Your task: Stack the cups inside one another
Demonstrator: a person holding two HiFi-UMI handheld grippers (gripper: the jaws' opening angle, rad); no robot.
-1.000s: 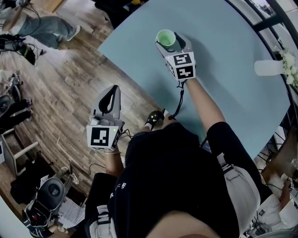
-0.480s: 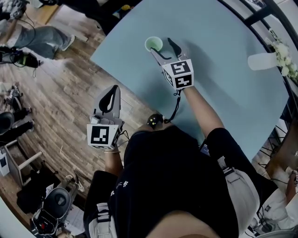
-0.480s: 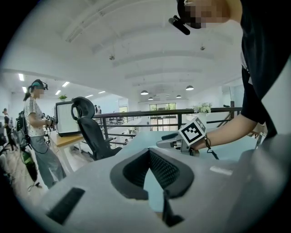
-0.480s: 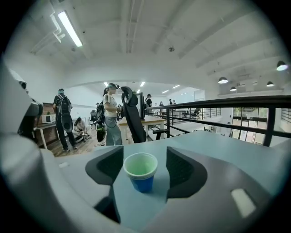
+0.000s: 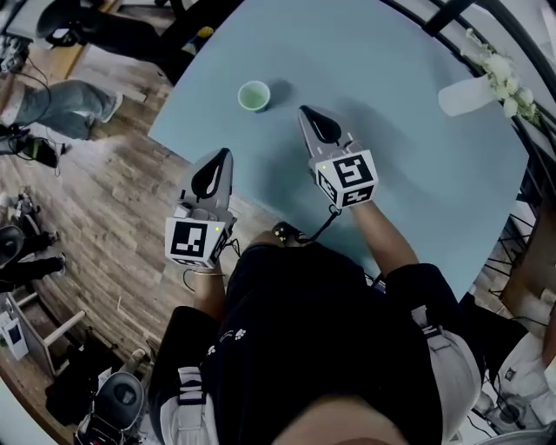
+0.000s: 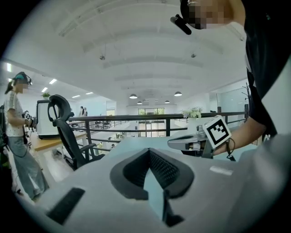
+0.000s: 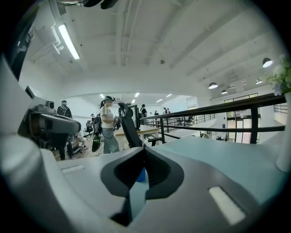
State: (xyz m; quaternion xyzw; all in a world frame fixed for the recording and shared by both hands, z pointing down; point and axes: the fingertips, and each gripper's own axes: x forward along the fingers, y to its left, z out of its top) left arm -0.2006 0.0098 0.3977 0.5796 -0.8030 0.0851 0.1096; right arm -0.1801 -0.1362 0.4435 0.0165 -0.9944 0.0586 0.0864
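The right claw (image 5: 306, 114) was clenched on nothing, its jaws having just been closing; in the right gripper view its dark pads (image 7: 159, 170) met at the tips, and a scrap of blue showed through the gap behind them, too small to name. It hung above the middle of the pale blue surface (image 5: 417, 182), pointing toward the top of the head view, with its marker cube (image 5: 346, 178) nearer the person. The left claw (image 5: 223, 155) was likewise clenched and empty, its pads (image 6: 166, 169) pressed together in the left gripper view. In the head view it sat left of centre, at the near edge of the surface and over the wooden floor (image 5: 113, 217). The two claws were well apart from each other. The green cup (image 5: 254, 96) stood upright on the surface in the upper left of the head view, apart from both claws and nearer the right one's tip. Whether other cups sat nested in it could not be told from above. A white vase (image 5: 460, 94) with pale flowers stood at the upper right, by the dark railing (image 5: 452, 13). In the left gripper view a black office chair (image 6: 63, 132) stood at the left
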